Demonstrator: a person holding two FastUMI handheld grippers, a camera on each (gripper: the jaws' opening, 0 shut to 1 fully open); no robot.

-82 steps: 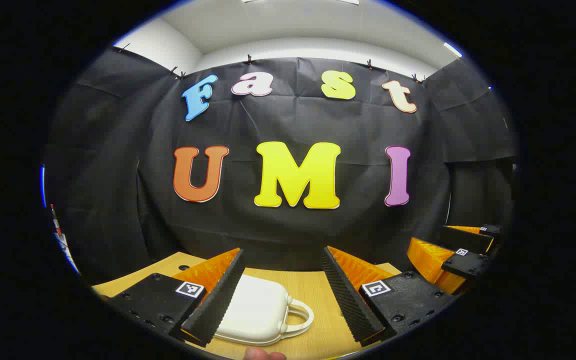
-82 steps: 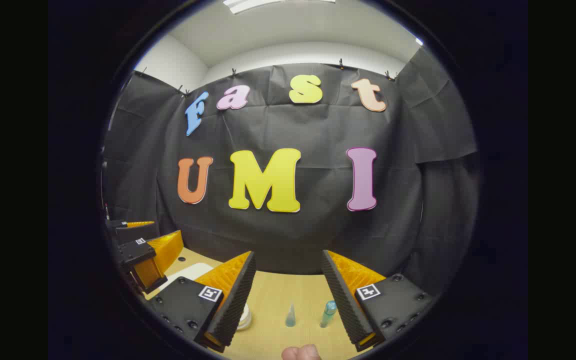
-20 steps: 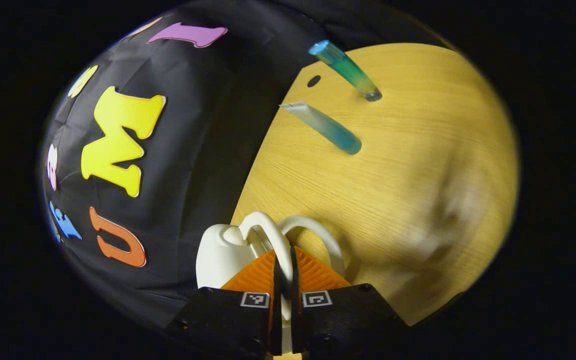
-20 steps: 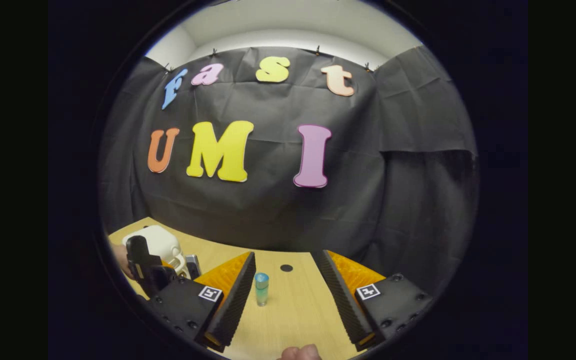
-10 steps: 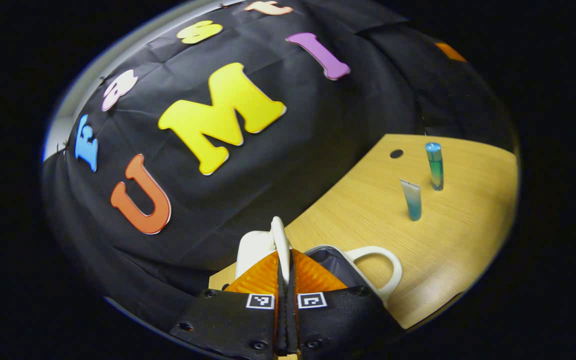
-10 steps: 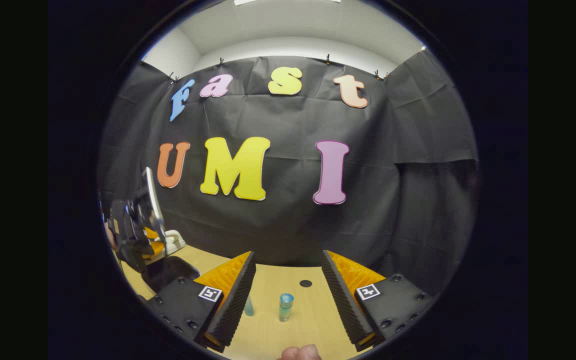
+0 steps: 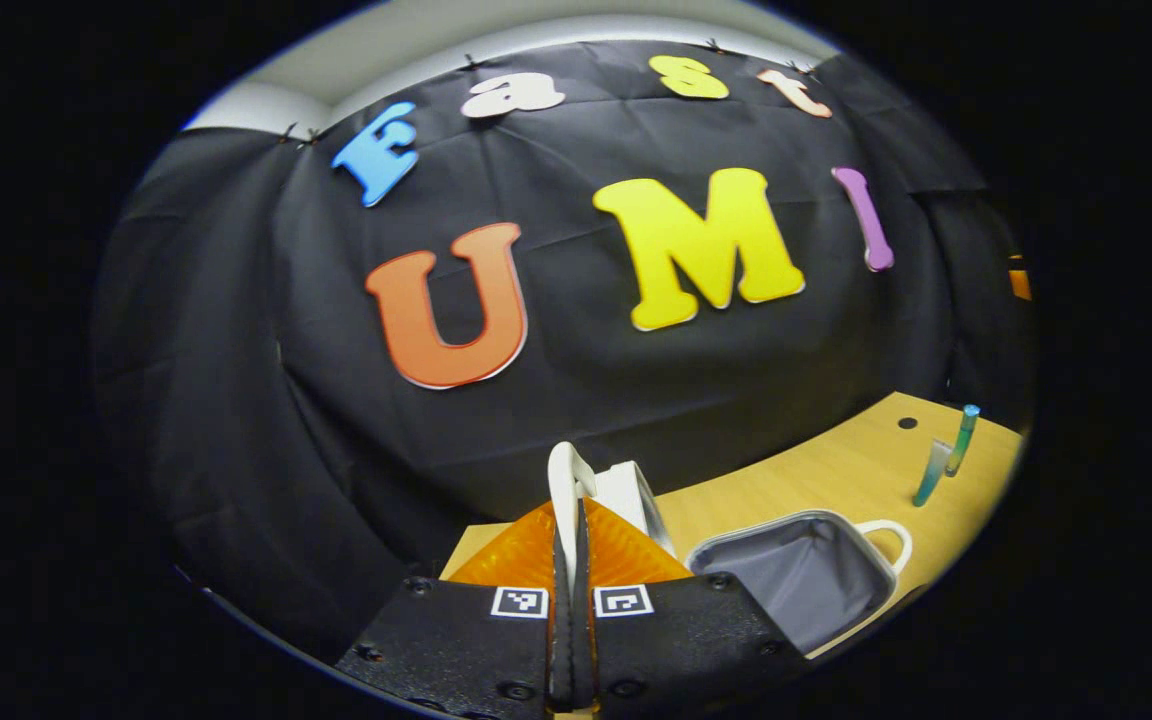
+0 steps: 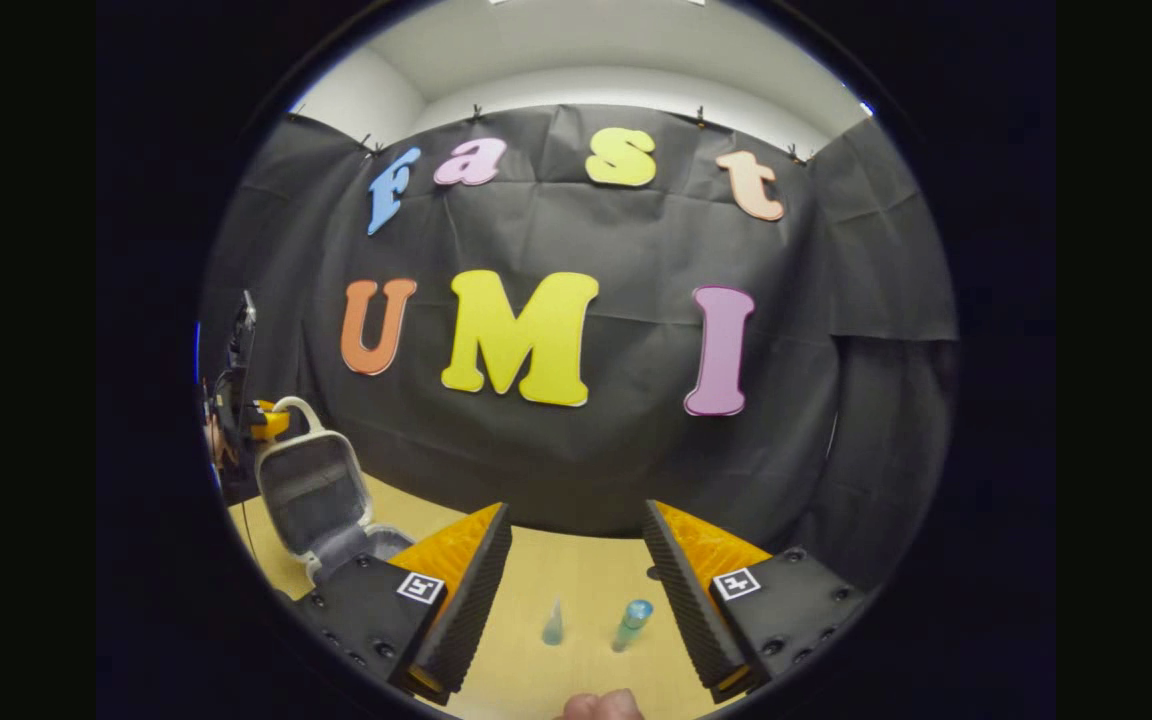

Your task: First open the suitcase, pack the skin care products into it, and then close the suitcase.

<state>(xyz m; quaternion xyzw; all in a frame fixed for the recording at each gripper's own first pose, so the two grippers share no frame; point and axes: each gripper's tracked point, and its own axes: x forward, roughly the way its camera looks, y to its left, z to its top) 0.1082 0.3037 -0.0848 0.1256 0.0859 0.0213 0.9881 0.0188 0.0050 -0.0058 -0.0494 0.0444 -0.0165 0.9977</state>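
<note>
I'm pinching the suitcase lid's handle (image 7: 566, 480) in my left tool (image 7: 573, 545); right tool (image 8: 576, 560) spread. If it's slipping, the lid is slamming shut.

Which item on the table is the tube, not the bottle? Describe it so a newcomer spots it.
On the wooden table, right of the open white suitcase, two small blue-green items stand side by side. The tube is the left, shorter one in the right gripper view, tapering to a flat top; the bottle has a round cap.
</note>
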